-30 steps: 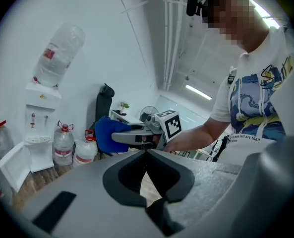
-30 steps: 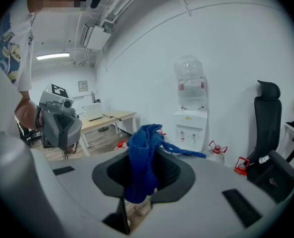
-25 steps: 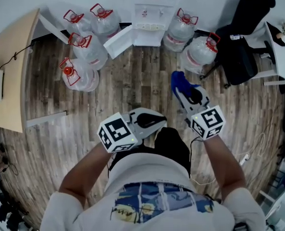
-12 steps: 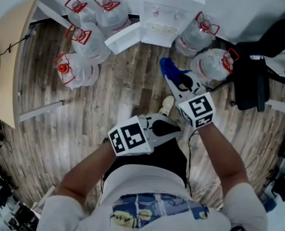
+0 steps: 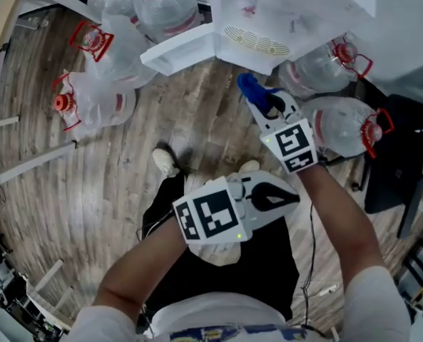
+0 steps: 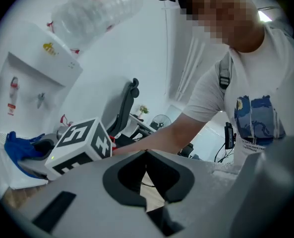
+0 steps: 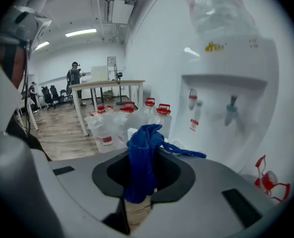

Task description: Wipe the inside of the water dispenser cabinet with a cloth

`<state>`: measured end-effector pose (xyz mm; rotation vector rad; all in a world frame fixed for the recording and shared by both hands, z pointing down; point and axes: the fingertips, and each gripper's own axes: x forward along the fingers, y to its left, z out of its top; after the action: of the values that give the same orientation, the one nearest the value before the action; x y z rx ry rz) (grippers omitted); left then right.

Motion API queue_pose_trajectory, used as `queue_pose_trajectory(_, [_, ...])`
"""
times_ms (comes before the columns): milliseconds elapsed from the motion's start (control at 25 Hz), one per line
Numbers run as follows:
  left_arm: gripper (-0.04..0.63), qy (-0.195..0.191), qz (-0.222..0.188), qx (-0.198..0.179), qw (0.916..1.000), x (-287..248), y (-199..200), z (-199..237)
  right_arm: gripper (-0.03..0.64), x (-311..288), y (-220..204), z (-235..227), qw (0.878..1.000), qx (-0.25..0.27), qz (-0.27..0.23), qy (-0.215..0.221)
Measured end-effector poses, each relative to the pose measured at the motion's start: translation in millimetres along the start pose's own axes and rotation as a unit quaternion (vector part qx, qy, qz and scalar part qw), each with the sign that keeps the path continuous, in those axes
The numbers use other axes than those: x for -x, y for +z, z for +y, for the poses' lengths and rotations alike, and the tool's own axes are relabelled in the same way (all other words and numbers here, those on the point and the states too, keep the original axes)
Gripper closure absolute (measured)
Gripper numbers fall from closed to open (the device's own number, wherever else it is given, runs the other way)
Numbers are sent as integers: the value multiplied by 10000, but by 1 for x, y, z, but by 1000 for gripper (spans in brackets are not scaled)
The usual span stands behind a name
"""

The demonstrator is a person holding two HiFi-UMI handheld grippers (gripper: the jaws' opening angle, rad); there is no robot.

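Soft blue cloth (image 7: 143, 157), glossy white plastic dispenser (image 5: 282, 13), matt wood-grain floor (image 5: 111, 177).

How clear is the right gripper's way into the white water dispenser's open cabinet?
Probably yes: the white cabinet door stands open, and the right gripper, shut on the blue cloth, is close in front, only wooden floor between. The opening itself isn't visible.
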<state>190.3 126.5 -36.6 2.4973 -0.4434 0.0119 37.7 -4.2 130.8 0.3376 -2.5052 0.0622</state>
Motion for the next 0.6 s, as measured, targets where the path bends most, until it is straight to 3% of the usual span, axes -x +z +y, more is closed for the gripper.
queue_pose_trajectory(280, [592, -40, 134, -89, 9999, 5, -85, 119, 535, -135, -115, -48, 9990, 100, 126, -423])
queue_pose_trajectory(600, [592, -131, 135, -401, 9990, 19, -137, 205, 535, -248, -195, -111, 9938, -46, 48, -1108])
